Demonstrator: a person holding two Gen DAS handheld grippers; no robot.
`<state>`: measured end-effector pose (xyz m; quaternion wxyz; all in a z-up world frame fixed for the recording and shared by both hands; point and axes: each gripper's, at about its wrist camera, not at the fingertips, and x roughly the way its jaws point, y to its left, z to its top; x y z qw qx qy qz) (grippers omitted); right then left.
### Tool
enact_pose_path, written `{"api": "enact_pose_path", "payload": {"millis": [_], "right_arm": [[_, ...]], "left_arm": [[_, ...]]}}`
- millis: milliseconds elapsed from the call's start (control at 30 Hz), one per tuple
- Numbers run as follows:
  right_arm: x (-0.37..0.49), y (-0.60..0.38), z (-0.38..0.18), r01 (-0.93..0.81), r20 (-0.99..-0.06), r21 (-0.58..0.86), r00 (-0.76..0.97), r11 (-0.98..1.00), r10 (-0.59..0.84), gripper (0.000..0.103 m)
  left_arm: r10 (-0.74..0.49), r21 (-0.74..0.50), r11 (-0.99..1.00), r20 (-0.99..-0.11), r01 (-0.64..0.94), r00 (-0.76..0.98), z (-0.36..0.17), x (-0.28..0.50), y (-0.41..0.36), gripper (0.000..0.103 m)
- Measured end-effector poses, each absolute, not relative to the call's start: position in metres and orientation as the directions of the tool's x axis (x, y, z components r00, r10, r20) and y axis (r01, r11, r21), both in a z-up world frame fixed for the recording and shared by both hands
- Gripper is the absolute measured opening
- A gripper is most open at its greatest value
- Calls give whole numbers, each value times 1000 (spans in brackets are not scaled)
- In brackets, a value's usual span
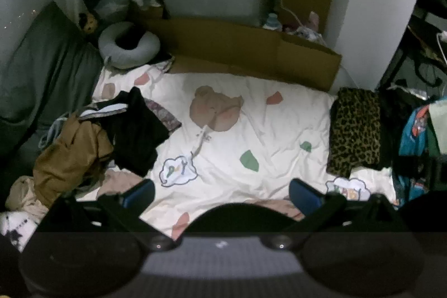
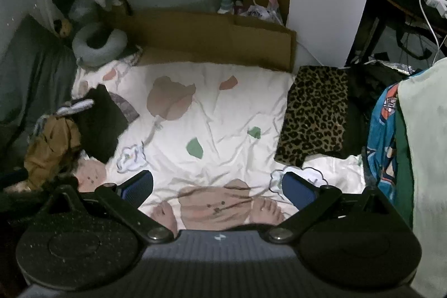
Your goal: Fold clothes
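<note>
Both the left hand-held gripper (image 1: 222, 196) and right hand-held gripper (image 2: 218, 187) are held spread and empty above the bed (image 1: 251, 116). Unfolded clothes (image 1: 92, 141) are piled at its left edge, and a leopard-print garment (image 2: 315, 113) is laid on the right.

Beyond the blue-padded fingers (image 1: 139, 193) lies a white bedsheet (image 1: 251, 130) printed with brown bears, green and pink patches and blue-outlined clouds. Left of the fingers sit a tan-brown garment (image 1: 69, 155) and a black garment (image 1: 137, 130). To the right lies a leopard-print garment (image 1: 354, 127), tan with black spots, then a bright blue patterned cloth (image 2: 382, 136). Farther ahead is brown cardboard (image 1: 245, 46).
</note>
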<state>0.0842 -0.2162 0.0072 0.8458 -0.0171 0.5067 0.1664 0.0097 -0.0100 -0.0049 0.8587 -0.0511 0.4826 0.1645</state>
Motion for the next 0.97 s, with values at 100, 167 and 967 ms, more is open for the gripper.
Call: {"api": "enact_pose_path", "payload": {"millis": [100, 167, 967], "right_arm": [[82, -219, 6, -298, -858, 146, 437, 943, 271, 102], [84, -222, 4, -293, -855, 158, 437, 943, 279, 101], [79, -209, 2, -336, -861, 127, 429, 933, 272, 101]], "left_arm": [[228, 67, 943, -844, -327, 486, -5, 9, -11, 103], [238, 68, 938, -839, -339, 489, -5, 7, -11, 103], [228, 33, 929, -837, -369, 498, -7, 1, -2, 99]]}}
